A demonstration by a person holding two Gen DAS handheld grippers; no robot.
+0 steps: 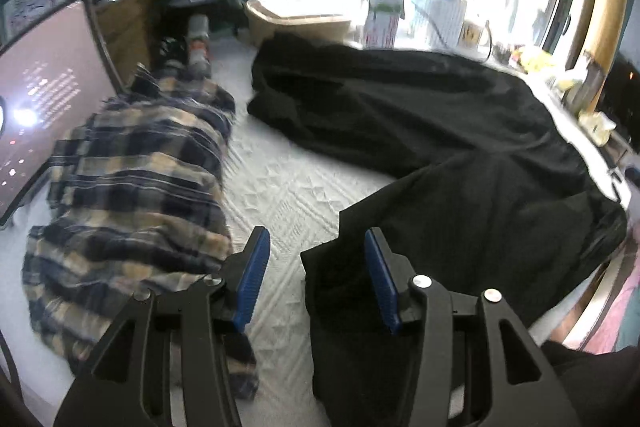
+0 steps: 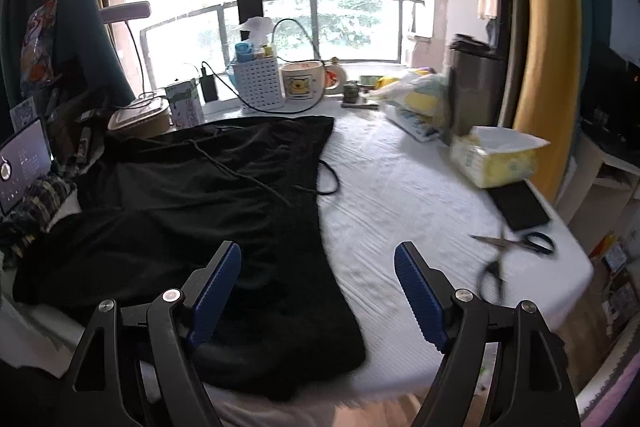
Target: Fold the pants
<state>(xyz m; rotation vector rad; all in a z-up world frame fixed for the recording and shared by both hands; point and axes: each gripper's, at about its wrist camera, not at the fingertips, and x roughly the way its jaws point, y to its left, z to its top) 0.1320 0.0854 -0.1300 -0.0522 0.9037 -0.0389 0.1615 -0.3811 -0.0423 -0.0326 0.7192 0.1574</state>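
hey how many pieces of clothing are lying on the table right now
2: the black pants spread across the middle of the table, and a plaid garment bunched at the left by the screen. More may be hidden beneath them.

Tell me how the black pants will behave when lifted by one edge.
The black pants would probably drape limply: they lie creased and flat. The loose drawstring may dangle or snag. Both the left gripper and right gripper are open, gripping nothing.
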